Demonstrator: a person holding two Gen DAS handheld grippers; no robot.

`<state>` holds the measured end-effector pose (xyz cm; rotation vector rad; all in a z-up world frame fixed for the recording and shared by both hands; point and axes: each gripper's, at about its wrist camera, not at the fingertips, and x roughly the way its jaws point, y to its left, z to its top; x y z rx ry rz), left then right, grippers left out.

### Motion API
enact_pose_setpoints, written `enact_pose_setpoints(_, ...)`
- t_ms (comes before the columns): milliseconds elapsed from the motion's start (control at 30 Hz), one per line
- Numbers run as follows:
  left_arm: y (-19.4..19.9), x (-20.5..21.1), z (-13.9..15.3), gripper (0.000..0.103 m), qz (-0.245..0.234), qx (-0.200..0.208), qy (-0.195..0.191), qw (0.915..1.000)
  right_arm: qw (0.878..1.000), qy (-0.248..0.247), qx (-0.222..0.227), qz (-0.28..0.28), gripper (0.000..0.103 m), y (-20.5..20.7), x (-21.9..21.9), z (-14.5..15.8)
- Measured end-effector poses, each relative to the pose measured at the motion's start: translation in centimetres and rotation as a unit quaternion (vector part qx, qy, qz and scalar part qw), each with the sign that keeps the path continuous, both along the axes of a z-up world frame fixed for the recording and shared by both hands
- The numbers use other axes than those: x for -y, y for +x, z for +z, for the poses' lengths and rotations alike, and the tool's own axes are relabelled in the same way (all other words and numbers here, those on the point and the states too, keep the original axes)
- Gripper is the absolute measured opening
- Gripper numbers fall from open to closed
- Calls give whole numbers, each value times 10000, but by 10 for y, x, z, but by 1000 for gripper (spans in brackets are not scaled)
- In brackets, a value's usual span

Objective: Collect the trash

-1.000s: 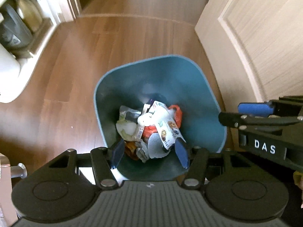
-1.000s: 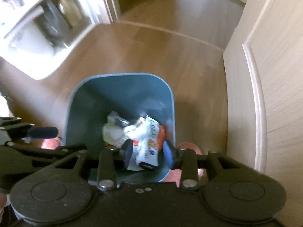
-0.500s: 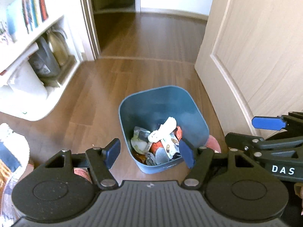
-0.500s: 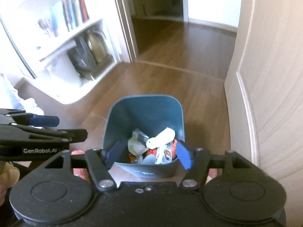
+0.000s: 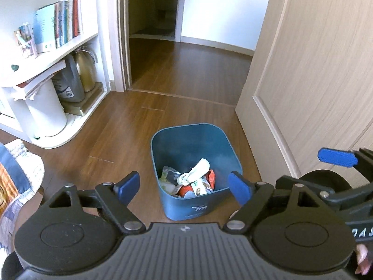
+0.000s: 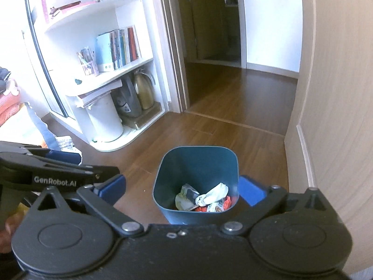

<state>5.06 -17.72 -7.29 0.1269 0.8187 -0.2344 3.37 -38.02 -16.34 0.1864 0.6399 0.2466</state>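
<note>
Trash (image 5: 190, 182) lies in bin (image 5: 223, 140) below both opening, empty claws.

Blue bin (image 5: 198, 205) upright on floor w/ crumpled wrappers (image 5: 191, 182) inside

Left claw body (image 6: 56, 182): white lettering "GenRobot.AI" on the black side of the left claw, read in the right wrist view.
Right claw body (image 5: 363, 233): white letters "DAS" on the black side of the right claw at the frame's right edge in the left wrist view; the first letter is partly cut off.
Trash bin (image 5: 198, 208): a small pale mark or logo on the blue bin's near outer wall, too small to read.
Wrappers in the bin (image 5: 198, 185): printed packaging, print not legible.
Books on the shelf (image 6: 121, 46): spines and covers carry print, too small to read.
Grey jug on the lower shelf (image 6: 127, 109): a round label, not legible.
</note>
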Motion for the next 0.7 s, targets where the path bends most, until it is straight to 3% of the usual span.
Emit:
enact_pose_setpoints(367,-17,-14,-3,86,118,47,-81,9999,9992,84,362,-162,103,-17,-13,-5)
enact_pose_setpoints(700,-20,-17,-5,86,182,28,-46,9998,9996,69,234,-137,103,-18,-15,-7)
